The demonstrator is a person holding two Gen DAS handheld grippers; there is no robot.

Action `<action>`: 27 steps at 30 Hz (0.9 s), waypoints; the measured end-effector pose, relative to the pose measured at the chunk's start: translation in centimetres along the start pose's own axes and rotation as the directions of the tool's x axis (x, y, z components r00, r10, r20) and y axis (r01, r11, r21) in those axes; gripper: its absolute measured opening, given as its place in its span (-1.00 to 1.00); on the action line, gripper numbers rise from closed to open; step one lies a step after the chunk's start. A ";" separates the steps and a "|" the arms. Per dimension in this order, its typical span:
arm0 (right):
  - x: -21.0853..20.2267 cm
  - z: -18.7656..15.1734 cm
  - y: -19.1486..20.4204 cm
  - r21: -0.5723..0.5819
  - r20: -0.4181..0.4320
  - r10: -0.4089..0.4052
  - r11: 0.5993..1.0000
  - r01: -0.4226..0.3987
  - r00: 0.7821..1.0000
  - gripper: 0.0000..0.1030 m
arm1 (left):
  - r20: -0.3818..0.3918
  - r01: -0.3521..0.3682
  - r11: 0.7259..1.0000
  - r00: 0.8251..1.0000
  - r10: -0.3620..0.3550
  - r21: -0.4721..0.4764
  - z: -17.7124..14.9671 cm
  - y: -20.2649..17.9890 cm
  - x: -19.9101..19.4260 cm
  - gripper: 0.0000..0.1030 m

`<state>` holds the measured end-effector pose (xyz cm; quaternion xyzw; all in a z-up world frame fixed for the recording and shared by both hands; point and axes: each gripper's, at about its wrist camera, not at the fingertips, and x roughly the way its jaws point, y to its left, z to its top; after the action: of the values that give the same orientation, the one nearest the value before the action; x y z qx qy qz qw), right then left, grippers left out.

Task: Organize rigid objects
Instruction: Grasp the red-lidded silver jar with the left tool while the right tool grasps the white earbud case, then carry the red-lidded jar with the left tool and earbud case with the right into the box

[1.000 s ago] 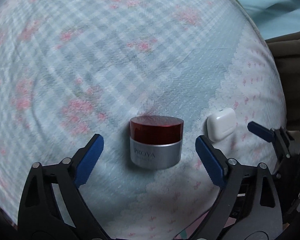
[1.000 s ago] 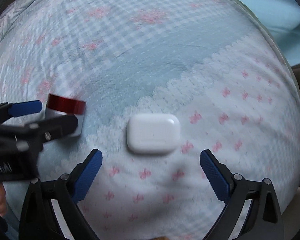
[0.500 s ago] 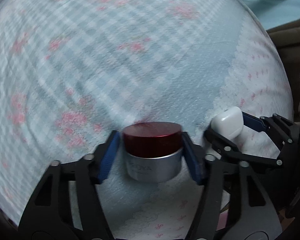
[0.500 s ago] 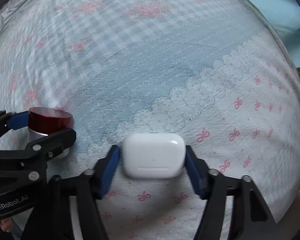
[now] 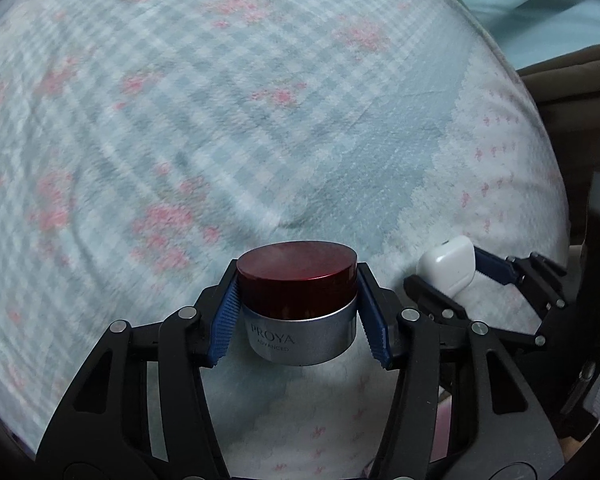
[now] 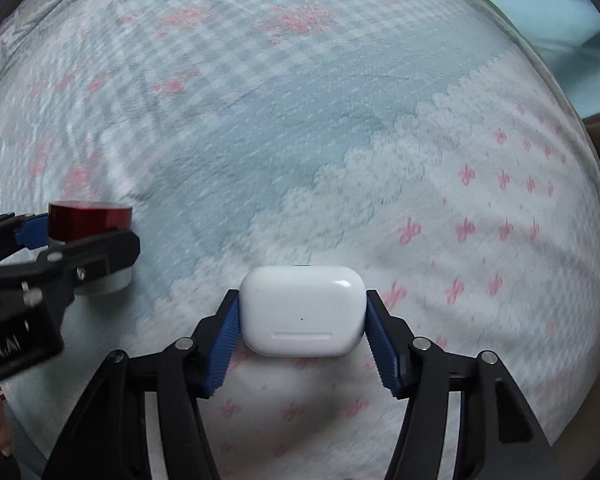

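My left gripper [image 5: 298, 312] is shut on a cream jar [image 5: 300, 308] with a dark red lid and a silver body marked PROYA, held upright just above the bed cover. My right gripper [image 6: 302, 318] is shut on a white earbud case [image 6: 302, 310], held flat between the blue pads. In the left wrist view the earbud case [image 5: 448, 268] shows at the right, in the right gripper's grasp. In the right wrist view the jar [image 6: 88, 220] shows at the far left, partly hidden by the left gripper's black frame.
A soft bed cover [image 5: 260, 120] with blue check, pink flowers and a white lace-print border lies under both grippers; it also shows in the right wrist view [image 6: 340, 120]. Brown fabric [image 5: 580, 80] lies past its right edge.
Both grippers went from open to shut, the left on the jar and the right on the earbud case. Both objects have since risen slightly off the cover.
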<state>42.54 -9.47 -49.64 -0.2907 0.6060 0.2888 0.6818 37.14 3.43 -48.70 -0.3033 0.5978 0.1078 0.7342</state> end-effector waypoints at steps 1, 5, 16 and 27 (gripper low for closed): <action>-0.7 -0.6 0.2 0.009 0.005 0.003 1.000 -0.003 1.000 0.08 | 0.006 0.004 1.000 1.000 -0.004 0.003 -0.2 0.0 -0.6 -0.02; -3.6 -2.0 1.0 0.053 0.035 0.017 0.998 -0.019 0.999 0.08 | 0.034 0.021 0.999 0.999 -0.022 0.026 -0.9 -0.6 -3.4 -0.01; -16.2 -8.3 0.0 0.222 0.166 0.037 0.972 -0.074 0.985 0.08 | 0.099 0.064 0.979 0.992 -0.084 0.195 -4.6 -5.3 -14.2 -0.02; -25.5 -20.8 -2.3 0.372 0.222 -0.033 0.927 -0.054 0.974 0.08 | 0.082 0.100 0.905 0.986 -0.146 0.413 -12.6 -13.9 -20.7 -0.01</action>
<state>28.05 -27.60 -26.21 -0.1170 0.5706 0.2019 0.7873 28.71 -10.56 -26.07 -0.1742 0.5451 -0.0490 0.8186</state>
